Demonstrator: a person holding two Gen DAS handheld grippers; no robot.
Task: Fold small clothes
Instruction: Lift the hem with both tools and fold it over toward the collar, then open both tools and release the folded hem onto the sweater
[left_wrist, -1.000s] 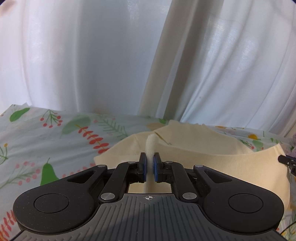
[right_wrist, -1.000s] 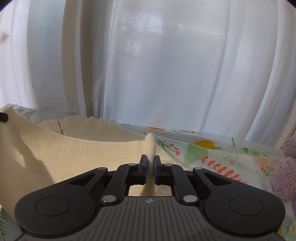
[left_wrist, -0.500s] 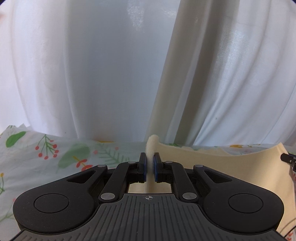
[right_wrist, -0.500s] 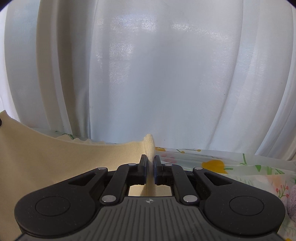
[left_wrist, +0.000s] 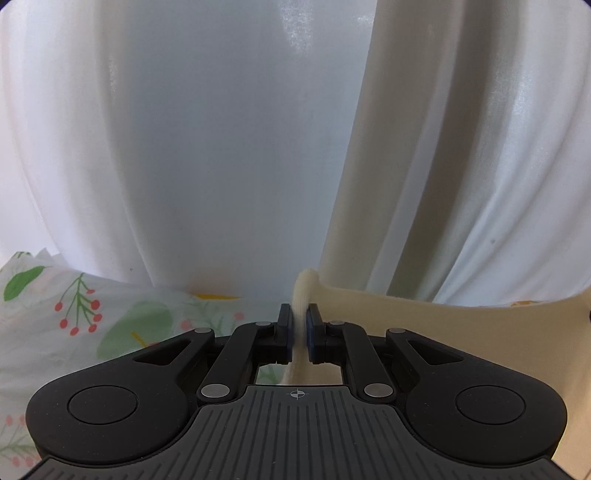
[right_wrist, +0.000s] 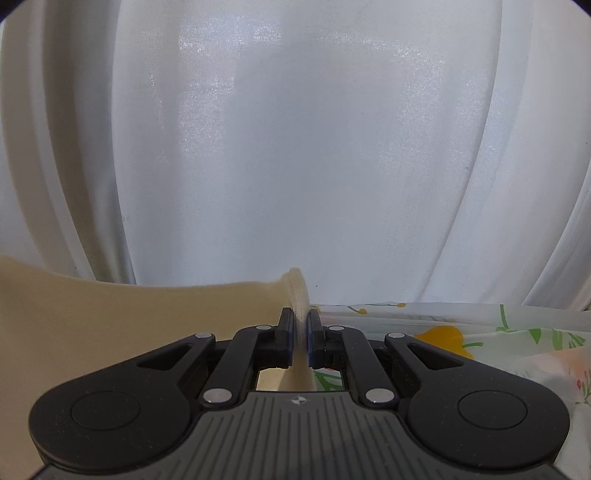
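A cream garment (left_wrist: 461, 332) stretches as a raised band between my two grippers. In the left wrist view my left gripper (left_wrist: 299, 314) is shut on a bunched corner of it, and the cloth runs off to the right edge. In the right wrist view my right gripper (right_wrist: 300, 317) is shut on the other corner, with the cream garment (right_wrist: 110, 325) spreading to the left. The part of the garment below the grippers is hidden by their black bodies.
White curtains (left_wrist: 221, 147) hang close ahead and fill most of both views. A floral sheet (left_wrist: 74, 314) covers the surface at the lower left of the left view, and the floral sheet (right_wrist: 498, 339) shows at the lower right of the right view.
Both grippers have carried the garment's edge forward toward the curtains. The garment part lying ahead and a plush toy at the right have dropped out of view, and the curtains loom larger.
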